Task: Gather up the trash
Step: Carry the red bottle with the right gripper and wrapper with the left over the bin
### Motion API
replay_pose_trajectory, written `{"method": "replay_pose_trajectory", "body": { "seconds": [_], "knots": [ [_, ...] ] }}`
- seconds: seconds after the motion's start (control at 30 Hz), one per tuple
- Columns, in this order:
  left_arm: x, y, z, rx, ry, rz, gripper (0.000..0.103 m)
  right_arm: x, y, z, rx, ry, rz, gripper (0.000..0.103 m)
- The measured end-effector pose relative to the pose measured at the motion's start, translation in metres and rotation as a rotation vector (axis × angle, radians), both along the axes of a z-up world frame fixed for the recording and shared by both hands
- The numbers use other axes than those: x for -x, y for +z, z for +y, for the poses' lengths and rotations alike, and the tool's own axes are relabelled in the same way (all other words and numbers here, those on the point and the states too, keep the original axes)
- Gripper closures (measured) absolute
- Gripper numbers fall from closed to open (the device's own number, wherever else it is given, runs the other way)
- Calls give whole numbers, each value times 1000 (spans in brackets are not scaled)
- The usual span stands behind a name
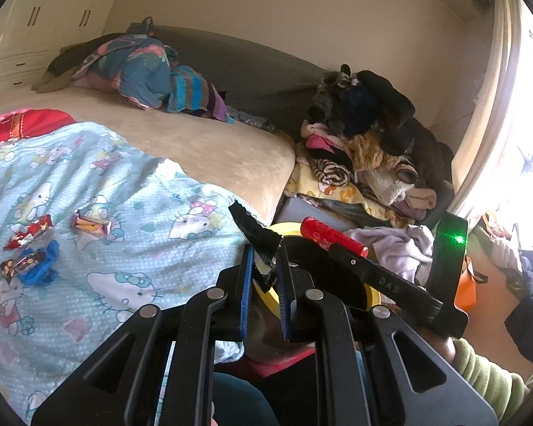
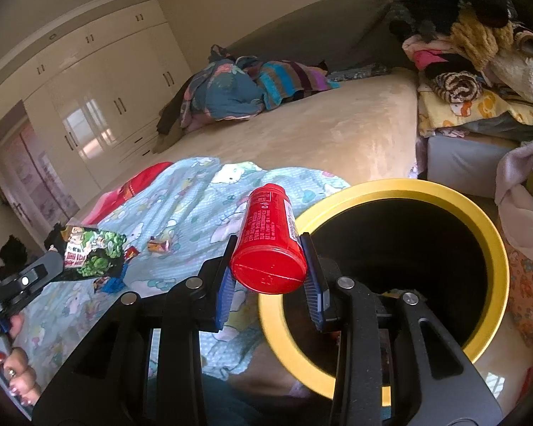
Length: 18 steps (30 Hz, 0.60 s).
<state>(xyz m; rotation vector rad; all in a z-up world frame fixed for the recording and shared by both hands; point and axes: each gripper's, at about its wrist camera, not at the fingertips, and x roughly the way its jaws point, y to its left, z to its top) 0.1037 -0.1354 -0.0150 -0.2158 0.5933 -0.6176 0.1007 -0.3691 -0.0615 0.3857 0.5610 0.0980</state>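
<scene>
My left gripper [image 1: 264, 266] is shut on a dark snack packet [image 1: 256, 230], whose green printed face shows in the right wrist view [image 2: 92, 254]. My right gripper [image 2: 268, 277] is shut on a red plastic bottle [image 2: 270, 245], held at the left rim of the yellow bin [image 2: 494, 248]; the bottle also shows in the left wrist view [image 1: 332, 236]. The bin's rim [image 1: 287, 227] lies just behind the left gripper. Several candy wrappers lie on the Hello Kitty blanket [image 1: 131, 248]: a red one [image 1: 30, 234], an orange one [image 1: 90, 225], a blue one [image 1: 35, 264].
A beige bed [image 1: 209, 142] stretches behind the blanket with bundled bedding [image 1: 142, 74] at its far end. A tall pile of clothes [image 1: 369, 142] stands on a box right of the bed, above the bin. White wardrobes [image 2: 99, 99] line the far wall.
</scene>
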Motion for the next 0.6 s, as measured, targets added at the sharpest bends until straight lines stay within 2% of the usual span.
{"method": "replay_pose_trajectory", "body": {
  "seconds": [0.6],
  "knots": [
    [7,-12,-50,-61,-118,5,91,5,-13,-35,-32,-84,30,76]
  ]
}}
